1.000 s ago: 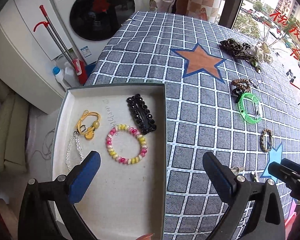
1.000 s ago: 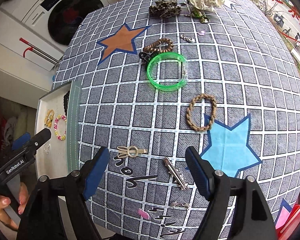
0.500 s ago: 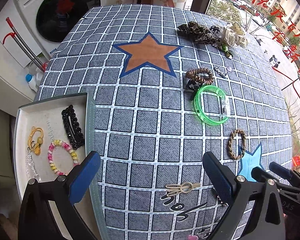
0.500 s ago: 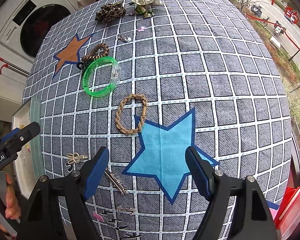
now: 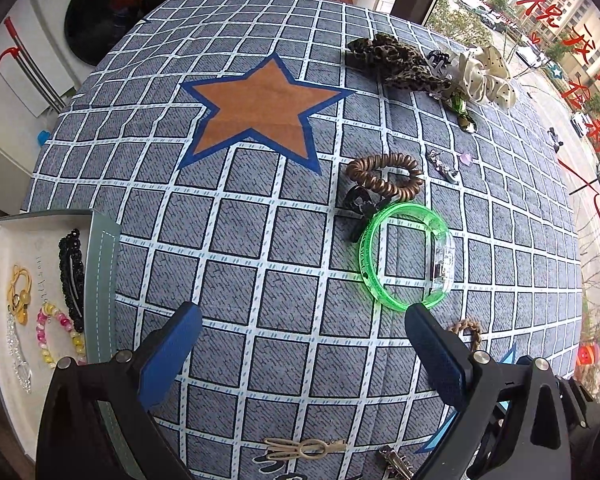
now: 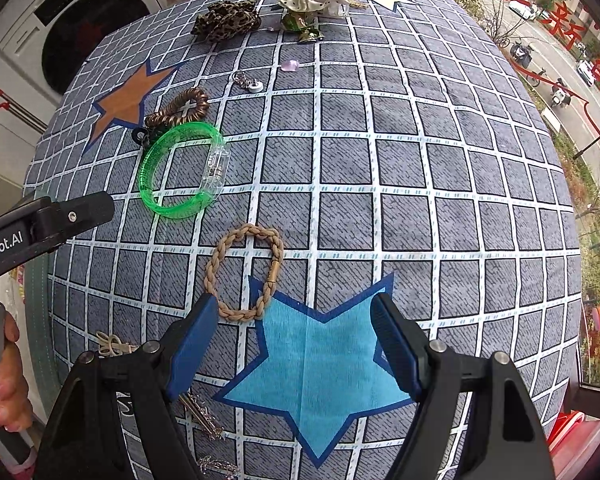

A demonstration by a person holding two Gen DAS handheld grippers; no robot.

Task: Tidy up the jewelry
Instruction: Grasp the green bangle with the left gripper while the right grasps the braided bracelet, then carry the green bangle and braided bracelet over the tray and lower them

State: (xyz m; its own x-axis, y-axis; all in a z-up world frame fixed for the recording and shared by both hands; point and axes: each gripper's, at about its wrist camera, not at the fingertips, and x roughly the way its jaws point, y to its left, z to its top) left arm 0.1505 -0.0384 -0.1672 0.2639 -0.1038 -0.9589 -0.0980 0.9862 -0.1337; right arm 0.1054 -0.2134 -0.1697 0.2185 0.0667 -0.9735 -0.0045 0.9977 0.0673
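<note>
Left claw moved from tray toward green bangle.

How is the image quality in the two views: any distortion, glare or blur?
Left wrist view: strong fisheye bending of the tablecloth grid, dark corners, window overexposed, green bangle sharp. Right wrist view: same bulging grid, soft daylight, faint shadows, braided bracelet in focus.

tray cut off, silver clip half hidden
</note>
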